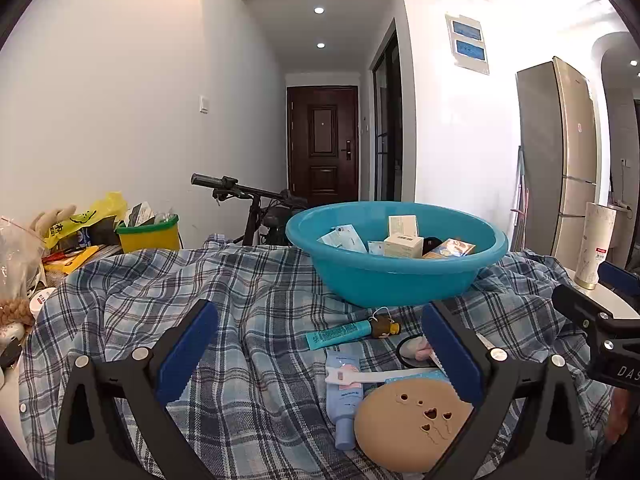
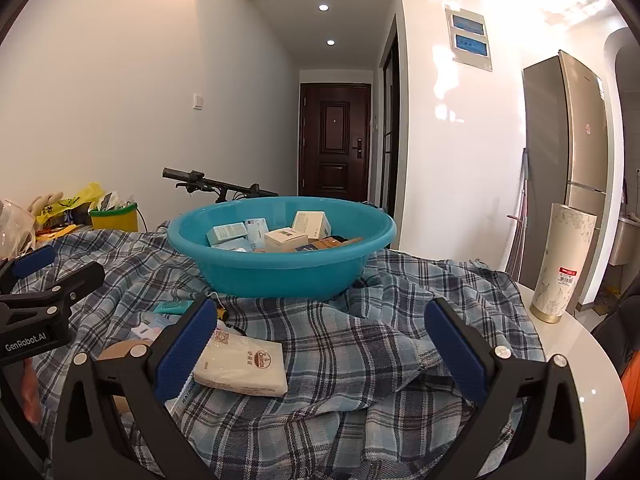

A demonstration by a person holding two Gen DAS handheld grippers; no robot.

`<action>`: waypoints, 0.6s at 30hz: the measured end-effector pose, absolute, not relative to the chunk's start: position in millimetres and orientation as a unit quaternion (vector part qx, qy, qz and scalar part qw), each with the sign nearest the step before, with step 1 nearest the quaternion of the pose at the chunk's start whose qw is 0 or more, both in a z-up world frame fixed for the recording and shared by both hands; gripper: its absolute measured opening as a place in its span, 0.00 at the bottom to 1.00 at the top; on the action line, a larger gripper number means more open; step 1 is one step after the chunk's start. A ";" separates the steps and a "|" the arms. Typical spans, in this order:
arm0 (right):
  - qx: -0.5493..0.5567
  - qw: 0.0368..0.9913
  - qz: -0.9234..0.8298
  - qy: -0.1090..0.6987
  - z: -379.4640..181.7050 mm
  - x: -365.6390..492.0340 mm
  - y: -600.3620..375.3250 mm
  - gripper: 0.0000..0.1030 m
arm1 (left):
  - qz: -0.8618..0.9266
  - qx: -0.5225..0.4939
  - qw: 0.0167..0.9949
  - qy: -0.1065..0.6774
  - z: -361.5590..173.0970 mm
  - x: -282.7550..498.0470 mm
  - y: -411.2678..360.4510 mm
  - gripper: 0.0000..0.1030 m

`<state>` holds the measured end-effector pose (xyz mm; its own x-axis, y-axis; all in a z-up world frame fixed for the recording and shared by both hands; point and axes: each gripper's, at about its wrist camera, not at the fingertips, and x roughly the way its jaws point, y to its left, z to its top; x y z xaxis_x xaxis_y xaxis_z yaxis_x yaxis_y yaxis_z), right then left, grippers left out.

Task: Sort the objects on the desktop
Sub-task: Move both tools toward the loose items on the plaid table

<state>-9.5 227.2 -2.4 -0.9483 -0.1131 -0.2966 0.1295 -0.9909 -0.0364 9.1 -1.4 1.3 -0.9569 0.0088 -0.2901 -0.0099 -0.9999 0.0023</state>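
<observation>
Blue-padded left gripper (image 1: 320,356): black two-finger tongs spread wide, nothing between the pads, hovering near the front of the teal plastic basin (image 1: 396,276).
Blue-padded right gripper (image 2: 320,354): same build, also spread wide and empty, in front of the basin.
Basin: sits on the blue-and-white plaid cloth (image 1: 256,304); several small cardboard boxes (image 1: 403,245) already lie inside.
Left to sort, all in front of the basin: teal squeeze tube (image 1: 338,334), pale blue bottle (image 1: 345,396), white razor-like tool (image 1: 380,375), tan round perforated disc (image 1: 412,428), white tissue packet (image 2: 244,364).
Risk, cloth: it is rumpled; a pad closing low could likely pinch a fold with the item and drag the basin.
Risk, stacking: the white tool lies across the bottle, so lifting the bottle first may flick it off.
Risk, disc: flat and wide, it probably slips from a pinch at its edge.
Risk, tongs: the two sit close together in front of the basin and could collide.
</observation>
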 end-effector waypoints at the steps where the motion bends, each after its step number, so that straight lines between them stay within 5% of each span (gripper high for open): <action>1: 0.149 0.063 -0.986 0.028 -2.3 -9.6 227.1 1.00 | 0.989 -0.146 0.005 0.002 1.2 9.6 -1.6 1.00; 18: 0.154 0.064 -0.986 0.024 -4.0 -10.0 229.1 1.00 | 0.987 -0.162 0.013 0.008 -0.8 5.5 3.3 1.00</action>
<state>-10.0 229.1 -4.0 -0.9447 -0.1181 -0.3060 0.1327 -0.9908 -0.0273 5.5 3.3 -0.8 -0.9473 0.0233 -0.3196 -0.0286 -0.9995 0.0118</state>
